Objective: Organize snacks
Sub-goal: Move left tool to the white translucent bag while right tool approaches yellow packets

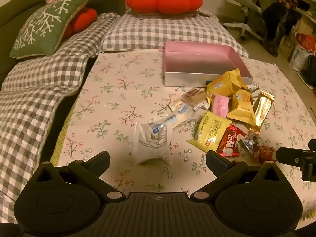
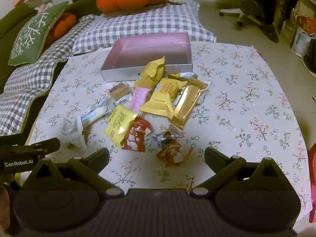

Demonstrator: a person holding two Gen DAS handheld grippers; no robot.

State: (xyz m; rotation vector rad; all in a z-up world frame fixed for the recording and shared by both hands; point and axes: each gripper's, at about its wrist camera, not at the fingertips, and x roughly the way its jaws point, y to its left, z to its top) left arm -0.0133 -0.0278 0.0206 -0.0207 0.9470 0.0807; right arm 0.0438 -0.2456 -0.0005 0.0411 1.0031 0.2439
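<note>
Snacks (image 2: 150,106), loose pile on floral table before empty pink box (image 1: 201,59); left gripper (image 1: 158,159) and right gripper (image 2: 157,156) spread, empty; step: first pick, needing jaws closed round the nearest white packet (image 1: 152,144).

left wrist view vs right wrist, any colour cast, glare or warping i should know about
Left wrist view: warm orange cast, fisheye bending the table edges, glare on the gold wrapper. Right wrist view: cooler, greenish tint, same barrel distortion, soft sheen on the gold wrapper and the pink box front wall; far corners dim in both.
</note>
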